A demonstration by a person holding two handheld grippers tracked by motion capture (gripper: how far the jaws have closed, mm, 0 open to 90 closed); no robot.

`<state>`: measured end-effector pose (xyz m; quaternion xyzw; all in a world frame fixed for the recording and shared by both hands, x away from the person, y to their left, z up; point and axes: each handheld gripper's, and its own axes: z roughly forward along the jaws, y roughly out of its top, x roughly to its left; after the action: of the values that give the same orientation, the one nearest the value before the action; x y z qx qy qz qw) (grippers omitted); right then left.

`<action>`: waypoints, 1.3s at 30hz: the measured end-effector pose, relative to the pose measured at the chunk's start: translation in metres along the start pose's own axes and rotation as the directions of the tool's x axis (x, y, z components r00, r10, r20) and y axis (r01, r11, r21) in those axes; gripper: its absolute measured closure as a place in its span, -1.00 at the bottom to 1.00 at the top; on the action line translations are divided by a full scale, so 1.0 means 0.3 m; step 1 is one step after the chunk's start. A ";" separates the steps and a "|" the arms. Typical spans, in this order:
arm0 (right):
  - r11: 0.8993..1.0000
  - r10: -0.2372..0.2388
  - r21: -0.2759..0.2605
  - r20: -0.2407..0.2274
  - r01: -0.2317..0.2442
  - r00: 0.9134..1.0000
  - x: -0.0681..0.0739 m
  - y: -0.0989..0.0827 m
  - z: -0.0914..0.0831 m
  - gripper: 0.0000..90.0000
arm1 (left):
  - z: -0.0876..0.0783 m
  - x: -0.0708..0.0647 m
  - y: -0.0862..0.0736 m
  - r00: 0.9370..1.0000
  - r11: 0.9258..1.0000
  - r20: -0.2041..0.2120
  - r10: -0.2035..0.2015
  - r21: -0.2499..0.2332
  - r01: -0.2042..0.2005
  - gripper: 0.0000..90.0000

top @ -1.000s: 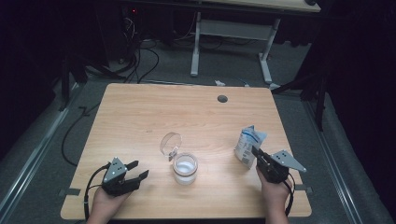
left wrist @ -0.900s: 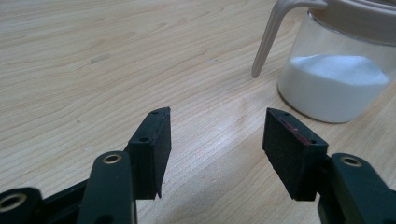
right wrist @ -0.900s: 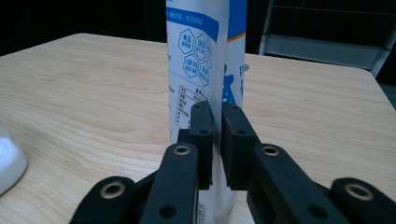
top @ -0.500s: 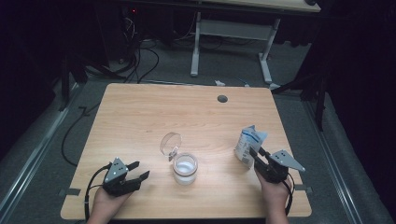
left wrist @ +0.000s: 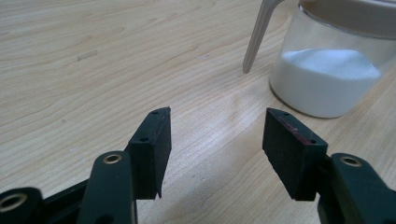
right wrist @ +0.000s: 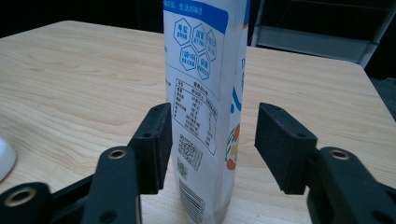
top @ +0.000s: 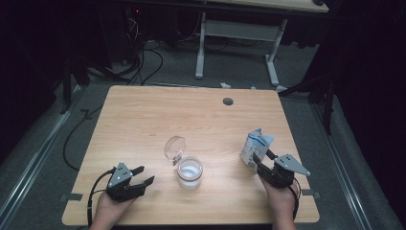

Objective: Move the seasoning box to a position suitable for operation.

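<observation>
A pale wooden tabletop (top: pixel 143 124) stands in a dark room, cables on the grey floor (top: pixel 143 72) behind. The right claw (top: pixel 261 162), its jaws just opened and spread, straddles the upright salt bag (top: pixel 256 146) near the right edge. The left claw (top: pixel 142 175) gapes empty beside the open-lidded salt jar (top: pixel 190 173).

Count on tabletop (top: pixel 143 124): 1 glass jar (top: pixel 190 174) w/ white powder, its 1 clear lid (top: pixel 174 147) flipped open; 1 blue-and-white pouch (top: pixel 256 147), standing. Grippers: 2, i.e. 1 left gripper (top: pixel 141 181) and 1 right gripper (top: pixel 261 160), 2 black jaws each, so 4 jaws total. Hands: 2; cable hole in tabletop (top: pixel 228 101): 1.
</observation>
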<state>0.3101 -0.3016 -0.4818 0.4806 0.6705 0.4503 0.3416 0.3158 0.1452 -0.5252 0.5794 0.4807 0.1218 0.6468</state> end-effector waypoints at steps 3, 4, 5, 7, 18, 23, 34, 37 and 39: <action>1.000 0.000 0.003 0.004 0.000 1.000 0.002 -0.002 -0.003 -0.05 | 0.000 0.001 0.001 1.000 1.000 0.000 0.000 0.005 0.000 -0.05; 1.000 0.003 0.005 0.003 -0.003 1.000 0.004 -0.004 -0.004 -0.06 | 0.001 0.001 0.000 1.000 1.000 -0.001 -0.001 0.003 0.001 -0.05; 1.000 0.003 0.009 0.005 -0.003 1.000 0.007 -0.006 -0.005 -0.06 | 0.001 0.002 0.000 1.000 1.000 0.000 0.002 0.005 -0.002 -0.05; 1.000 -0.004 0.018 0.008 0.004 1.000 0.012 -0.012 -0.006 -0.07 | 0.002 0.002 0.000 1.000 1.000 0.001 0.001 0.008 -0.001 -0.05; 0.999 -0.004 0.051 0.048 0.001 0.999 0.033 -0.057 -0.041 -0.04 | 0.003 -0.007 -0.001 1.000 1.000 0.014 -0.012 0.014 0.012 -0.05; 0.997 -0.018 0.069 0.068 0.014 0.998 0.050 -0.087 -0.070 -0.04 | 0.002 -0.013 -0.002 1.000 1.000 0.024 -0.018 0.013 0.018 -0.05; 0.995 -0.050 0.093 0.046 0.046 0.998 0.100 -0.118 -0.091 -0.01 | 0.010 -0.025 -0.010 0.999 1.000 0.033 -0.017 0.025 0.016 -0.05; 0.994 -0.058 0.098 0.029 0.055 0.998 0.113 -0.120 -0.081 0.00 | 0.011 -0.026 -0.011 0.999 0.999 0.030 -0.013 0.030 0.012 -0.05; 0.993 -0.056 0.100 0.022 0.054 0.998 0.118 -0.121 -0.077 0.00 | 0.012 -0.026 -0.011 1.000 0.999 0.028 -0.013 0.030 0.013 -0.05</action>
<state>0.2665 -0.2791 -0.5083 0.4840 0.7008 0.4005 0.3379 0.3132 0.1364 -0.5250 0.5875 0.4770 0.1022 0.6457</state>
